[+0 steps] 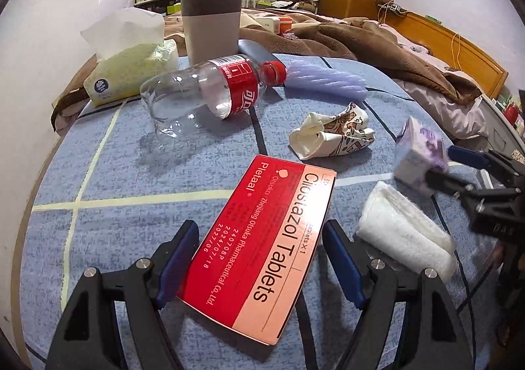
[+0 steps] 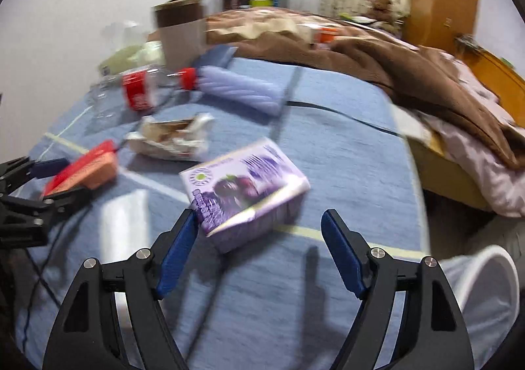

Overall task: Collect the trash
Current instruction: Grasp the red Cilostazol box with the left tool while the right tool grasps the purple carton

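A red Cilostazol tablet box (image 1: 262,245) lies on the blue bedsheet (image 1: 131,173) between the fingers of my open left gripper (image 1: 262,258); it also shows in the right wrist view (image 2: 85,170). My right gripper (image 2: 259,252) is open, with a purple carton (image 2: 246,193) between its fingers; the left finger (image 2: 178,252) touches the carton. That carton also shows in the left wrist view (image 1: 420,156). An empty cola bottle (image 1: 210,88), a crumpled paper cup (image 1: 334,133) and a folded white tissue (image 1: 407,232) lie on the sheet.
A tissue pack (image 1: 128,71), a grey cup (image 1: 210,25) and a lilac twisted candle (image 1: 328,81) sit at the far side. A brown blanket (image 1: 377,45) covers the bed beyond. A white mesh bin (image 2: 482,298) stands at the lower right.
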{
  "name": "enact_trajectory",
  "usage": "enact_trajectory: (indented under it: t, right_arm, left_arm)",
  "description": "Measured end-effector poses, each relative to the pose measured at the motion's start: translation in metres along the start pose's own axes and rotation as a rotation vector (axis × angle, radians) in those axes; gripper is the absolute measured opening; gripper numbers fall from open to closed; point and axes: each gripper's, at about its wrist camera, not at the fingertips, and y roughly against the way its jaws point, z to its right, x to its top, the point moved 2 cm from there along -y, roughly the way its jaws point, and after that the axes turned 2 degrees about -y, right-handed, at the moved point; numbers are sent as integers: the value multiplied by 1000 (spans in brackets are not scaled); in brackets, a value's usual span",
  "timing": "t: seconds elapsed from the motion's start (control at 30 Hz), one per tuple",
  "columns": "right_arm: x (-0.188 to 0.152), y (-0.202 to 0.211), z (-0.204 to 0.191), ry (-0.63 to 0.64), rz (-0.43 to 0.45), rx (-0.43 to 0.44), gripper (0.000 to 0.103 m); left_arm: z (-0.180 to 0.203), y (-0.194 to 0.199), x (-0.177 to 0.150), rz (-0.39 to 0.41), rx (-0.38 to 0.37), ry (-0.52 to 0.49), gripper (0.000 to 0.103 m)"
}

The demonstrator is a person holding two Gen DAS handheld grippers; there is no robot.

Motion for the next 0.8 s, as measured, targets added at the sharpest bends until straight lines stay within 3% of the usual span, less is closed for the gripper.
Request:
enact_trajectory:
  t: [0.13, 0.33, 0.47, 0.8]
  right_arm:
    - [-3, 9, 23, -77, -8, -46, 79]
    - [7, 17, 14, -233, 40, 65, 79]
    - [16, 4, 0, -252, 52, 71, 79]
    - [22, -36, -4, -265, -33, -60, 79]
  left_arm:
    - [1, 0, 1, 0, -5, 2, 79]
    - [4, -2, 4, 3, -11, 14, 79]
    - [7, -3, 6, 3, -1, 10, 79]
    - [1, -11, 10, -8, 40, 52, 79]
